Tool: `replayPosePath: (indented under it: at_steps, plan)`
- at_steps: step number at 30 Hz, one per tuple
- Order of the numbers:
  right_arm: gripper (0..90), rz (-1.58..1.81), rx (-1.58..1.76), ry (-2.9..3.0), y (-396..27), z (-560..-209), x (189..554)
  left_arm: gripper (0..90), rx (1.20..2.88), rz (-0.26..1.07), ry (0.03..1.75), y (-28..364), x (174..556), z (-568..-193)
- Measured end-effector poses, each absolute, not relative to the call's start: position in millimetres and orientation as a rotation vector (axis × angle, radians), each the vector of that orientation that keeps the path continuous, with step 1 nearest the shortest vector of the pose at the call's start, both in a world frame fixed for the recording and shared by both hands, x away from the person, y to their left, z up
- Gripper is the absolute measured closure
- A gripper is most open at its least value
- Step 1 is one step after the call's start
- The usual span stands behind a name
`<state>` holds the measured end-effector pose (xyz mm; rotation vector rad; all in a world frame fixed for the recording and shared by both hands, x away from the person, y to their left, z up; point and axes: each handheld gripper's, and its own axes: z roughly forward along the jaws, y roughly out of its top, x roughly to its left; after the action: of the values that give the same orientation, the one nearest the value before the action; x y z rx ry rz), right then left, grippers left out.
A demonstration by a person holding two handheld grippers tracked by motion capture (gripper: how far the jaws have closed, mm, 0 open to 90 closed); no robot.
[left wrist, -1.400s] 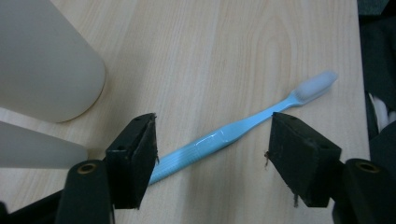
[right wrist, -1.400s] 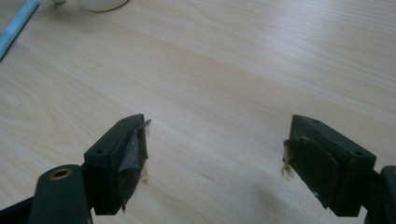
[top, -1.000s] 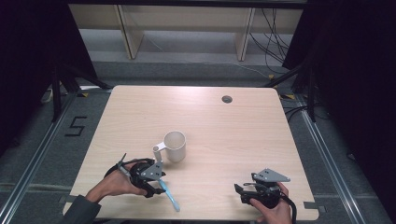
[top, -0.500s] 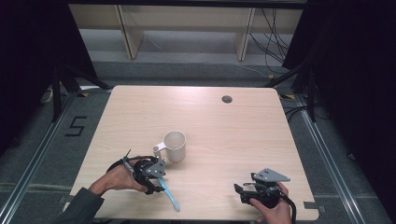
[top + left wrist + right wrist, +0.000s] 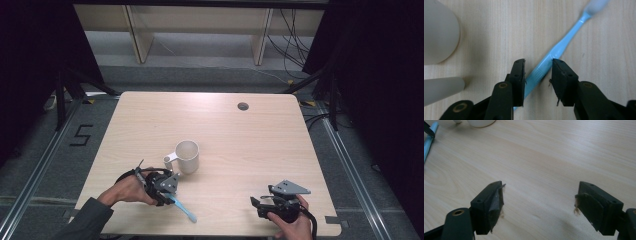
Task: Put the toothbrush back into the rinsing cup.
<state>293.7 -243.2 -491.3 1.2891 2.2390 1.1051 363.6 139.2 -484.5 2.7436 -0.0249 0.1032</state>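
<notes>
- A light wooden table (image 5: 240,140) with rounded corners stands on a grey floor, dark curtains hang at both sides, and pale shelf legs stand behind it
- A long light blue plastic toothbrush (image 5: 559,48) lies flat on the table near the front left edge, just in front of a white ceramic mug (image 5: 186,156) with its handle to the left
- The left gripper (image 5: 537,71) is down over the handle of the toothbrush; its jaws have just been closing, and the handle lies slanted between them
- The pads are now narrow and seem to touch the handle at both sides, but I cannot tell if they press it firmly
- The toothbrush rests on the wood, its pale head pointing away from the left gripper
- The right gripper (image 5: 539,202) rests near the front right edge, well apart from the mug, its jaws wide with only bare wood between them
</notes>
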Motion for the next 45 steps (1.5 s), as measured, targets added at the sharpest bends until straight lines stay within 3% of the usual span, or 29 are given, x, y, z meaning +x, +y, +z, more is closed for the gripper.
replayPosePath:
  at_steps: [13, 36, 45]
  plan:
    - [22.6, 1.116, 1.312, 2.224, -242.4, -491.1, 293.1, 77.0, 2.773, 0.022, 0.114, 134.1, 348.7, -485.1]
    - [23.4, 1.121, 1.288, 2.226, -243.0, -490.5, 294.4, 77.2, 2.922, -0.083, 0.425, 115.6, 357.1, -479.9]
    - [23.7, 1.129, 1.315, 2.225, -242.5, -490.3, 293.5, 72.9, 2.967, -0.046, 0.460, 108.9, 354.1, -479.1]
